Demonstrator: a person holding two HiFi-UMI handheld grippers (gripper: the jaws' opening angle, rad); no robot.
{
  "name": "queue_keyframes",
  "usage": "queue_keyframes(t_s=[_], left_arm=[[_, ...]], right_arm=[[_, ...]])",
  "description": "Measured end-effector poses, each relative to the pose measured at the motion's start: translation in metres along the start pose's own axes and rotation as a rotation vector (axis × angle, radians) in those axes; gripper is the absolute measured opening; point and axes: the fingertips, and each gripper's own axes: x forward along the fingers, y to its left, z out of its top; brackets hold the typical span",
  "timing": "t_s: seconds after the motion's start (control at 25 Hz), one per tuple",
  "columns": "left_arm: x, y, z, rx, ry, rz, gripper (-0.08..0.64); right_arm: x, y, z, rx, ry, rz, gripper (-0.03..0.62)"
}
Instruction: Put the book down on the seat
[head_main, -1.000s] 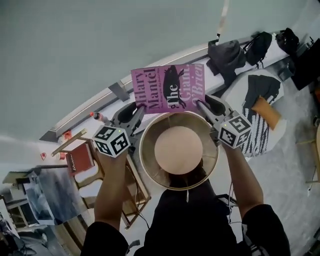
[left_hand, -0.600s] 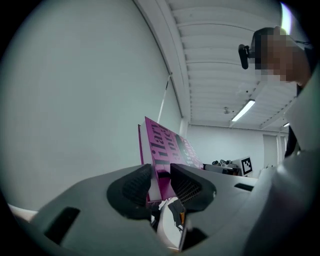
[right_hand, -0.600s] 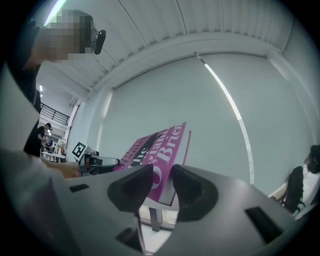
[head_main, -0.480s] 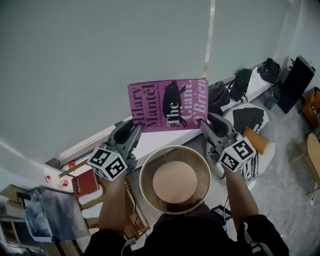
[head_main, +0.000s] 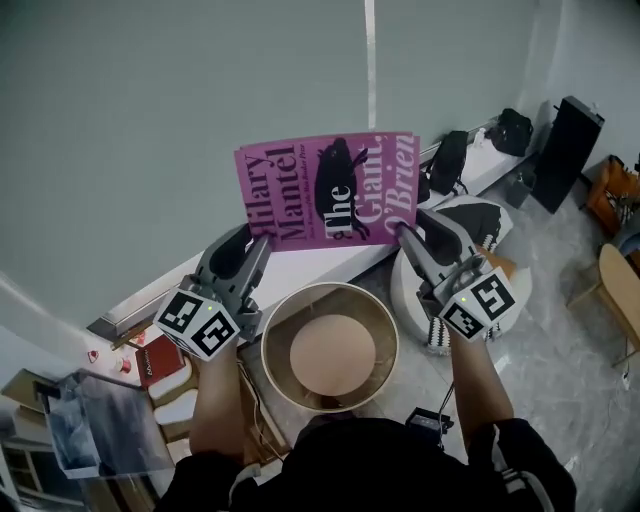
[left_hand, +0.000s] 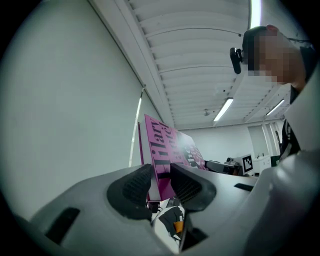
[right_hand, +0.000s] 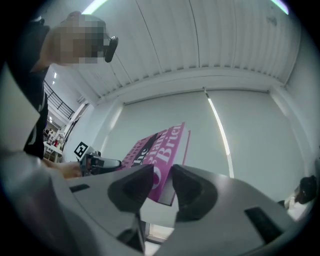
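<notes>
A pink paperback book (head_main: 325, 190) hangs upright in the air, gripped at its two lower corners. My left gripper (head_main: 258, 248) is shut on its lower left corner and my right gripper (head_main: 404, 236) on its lower right corner. In the left gripper view the book (left_hand: 162, 147) stands between the pads of the left gripper (left_hand: 160, 176). In the right gripper view the book (right_hand: 162, 147) sits in the right gripper (right_hand: 162, 176), whose jaws have just been closing on it. The round seat (head_main: 332, 352), pale with a tan rim, lies directly below the book, well beneath it.
A white round cushion (head_main: 505, 285) with dark clothes on it sits to the right of the seat. Bags (head_main: 450, 160) and a black case (head_main: 566, 140) rest by the wall ledge. A wooden chair with a red book (head_main: 158, 360) stands at left, a round table (head_main: 622, 295) at far right.
Both grippers have lifted the book higher, away from the seat, and the book has tipped slightly. The seat now looks smaller and farther below.
</notes>
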Motion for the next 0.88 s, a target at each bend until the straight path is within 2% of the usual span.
queue_keyframes(t_s=[0.12, 0.24, 0.4, 0.52, 0.6, 0.72, 0.88], left_arm=[[-0.001, 0.001, -0.004, -0.035, 0.027, 0.004, 0.133], [-0.002, 0.030, -0.013, -0.063, 0.044, 0.009, 0.133], [0.014, 0.045, -0.012, -0.051, 0.035, -0.048, 0.133], [-0.010, 0.031, -0.017, -0.097, 0.125, 0.024, 0.133], [-0.011, 0.027, -0.014, -0.110, 0.149, 0.060, 0.133], [-0.005, 0.030, -0.009, -0.092, 0.147, 0.074, 0.133], [-0.002, 0.023, -0.019, -0.114, 0.164, 0.061, 0.133]], right_arm=[[0.001, 0.001, -0.002, 0.020, 0.022, -0.009, 0.132], [0.026, 0.003, -0.017, 0.025, 0.032, -0.008, 0.130], [0.033, -0.003, -0.018, -0.002, 0.021, -0.061, 0.130], [0.025, 0.009, -0.027, 0.092, 0.084, -0.016, 0.129], [0.027, 0.005, -0.026, 0.127, 0.102, 0.009, 0.129], [0.032, -0.002, -0.025, 0.133, 0.087, 0.016, 0.129], [0.022, -0.005, -0.024, 0.134, 0.089, 0.009, 0.127]])
